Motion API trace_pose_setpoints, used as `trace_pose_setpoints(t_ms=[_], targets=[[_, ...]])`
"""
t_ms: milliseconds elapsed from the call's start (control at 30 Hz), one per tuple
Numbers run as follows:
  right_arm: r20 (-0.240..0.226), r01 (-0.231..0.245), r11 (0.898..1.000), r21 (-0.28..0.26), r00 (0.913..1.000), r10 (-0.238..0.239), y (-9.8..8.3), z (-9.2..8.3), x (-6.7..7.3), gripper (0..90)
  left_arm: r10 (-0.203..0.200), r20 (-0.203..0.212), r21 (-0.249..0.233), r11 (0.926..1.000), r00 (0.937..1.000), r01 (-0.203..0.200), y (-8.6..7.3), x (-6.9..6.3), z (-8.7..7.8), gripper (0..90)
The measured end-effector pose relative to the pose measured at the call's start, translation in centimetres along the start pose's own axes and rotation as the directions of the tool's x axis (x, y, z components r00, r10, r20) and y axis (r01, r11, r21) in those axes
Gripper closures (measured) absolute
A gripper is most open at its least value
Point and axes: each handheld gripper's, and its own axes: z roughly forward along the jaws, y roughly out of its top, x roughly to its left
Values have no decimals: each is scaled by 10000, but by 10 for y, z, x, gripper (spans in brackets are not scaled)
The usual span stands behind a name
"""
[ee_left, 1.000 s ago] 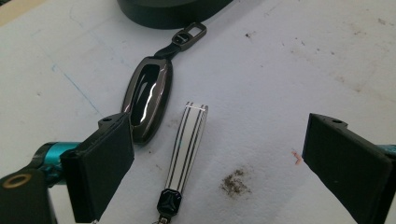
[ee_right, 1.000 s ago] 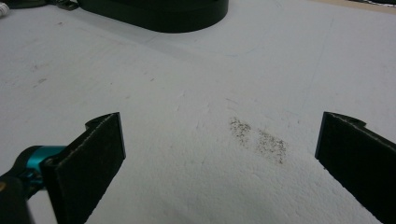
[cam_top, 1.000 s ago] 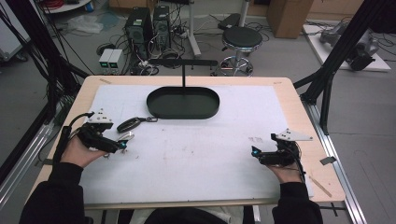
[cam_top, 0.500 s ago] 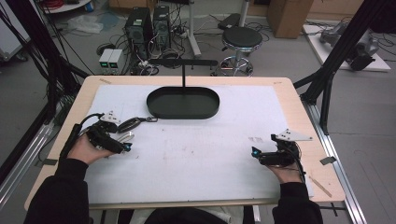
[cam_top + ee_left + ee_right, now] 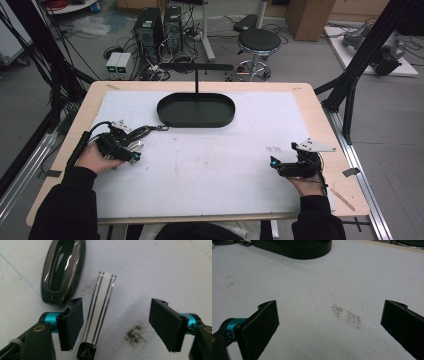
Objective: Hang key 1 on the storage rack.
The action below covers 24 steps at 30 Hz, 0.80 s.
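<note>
Two grippers sat on the white mat in the high view: my left gripper near the left edge beside a dark key fob, my right gripper well apart at the right. In the left gripper view, its jaws had just been closing around a striped clear strip without pressing it. In the right gripper view, the jaws stood wide apart over bare mat.

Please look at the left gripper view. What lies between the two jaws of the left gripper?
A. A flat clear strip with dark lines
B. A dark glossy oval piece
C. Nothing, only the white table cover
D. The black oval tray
A: the clear striped strip lies on the cover between the open jaws of the left gripper, close to one jaw; the dark glossy oval piece lies outside them.
</note>
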Motion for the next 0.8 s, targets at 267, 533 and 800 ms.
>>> trace_pose_setpoints(t_ms=[267,533,800], targets=[[25,177,9998,66,9998,-177,0,1,2,8,-179,-360,358,9992,9992,192,0,5,8,438],[1,278,9996,51,9996,-278,0,1,2,8,-193,-704,167,9997,9973,205,-3,10,4,743],[-30,386,9987,334,9993,-385,-1,4,3,8,-545,-217,-465,9975,9983,535,-5,18,-8,746]])
